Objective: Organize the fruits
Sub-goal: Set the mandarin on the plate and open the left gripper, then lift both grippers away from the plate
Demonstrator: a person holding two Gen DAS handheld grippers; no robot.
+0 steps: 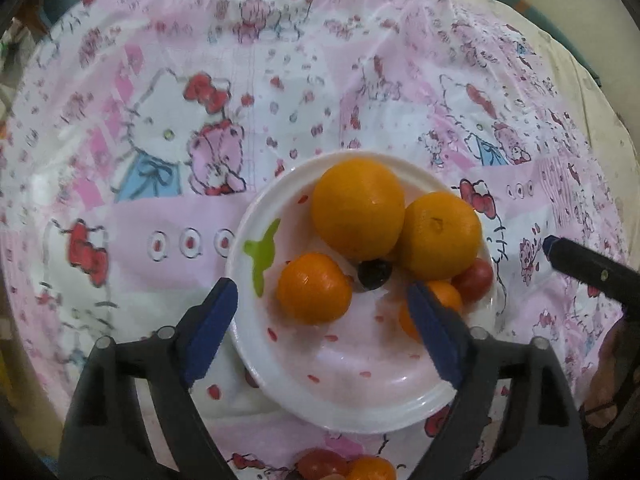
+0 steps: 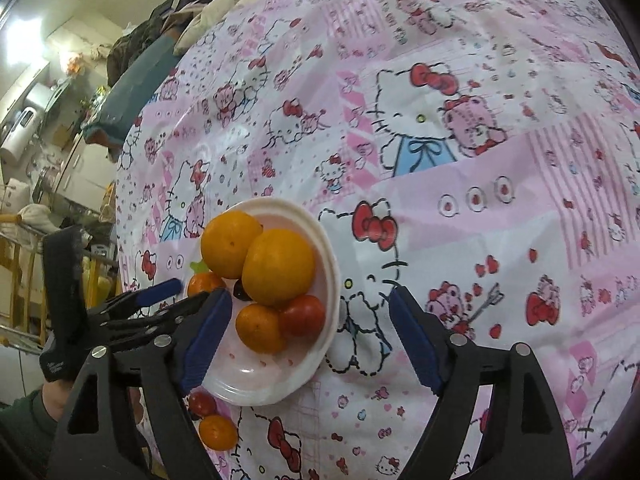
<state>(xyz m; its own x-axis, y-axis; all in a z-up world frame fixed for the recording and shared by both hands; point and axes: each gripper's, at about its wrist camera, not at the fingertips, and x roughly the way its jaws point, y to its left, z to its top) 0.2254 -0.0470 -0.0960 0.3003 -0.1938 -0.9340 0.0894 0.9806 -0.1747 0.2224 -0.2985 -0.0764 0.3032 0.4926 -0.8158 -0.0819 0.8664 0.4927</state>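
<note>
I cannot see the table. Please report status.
Left gripper open over plate, empty. Right gripper open, empty. Six fruits on plate; tomato and orange still outside it. Nothing blocking.

Lighting's pretty soft and even indoors, shadows barely there. The glossy pink cartoon-print plastic cloth throws white glare streaks. Left wrist view looks smeary and blurred; both views bend hard toward dark round edges.

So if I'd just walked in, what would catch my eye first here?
Probably the white plate piled with fruit, two big oranges at its far side, on a loud pink cartoon-cat tablecloth. Next, the open left gripper hanging over the plate, and two small fruits off the plate's near edge.
</note>
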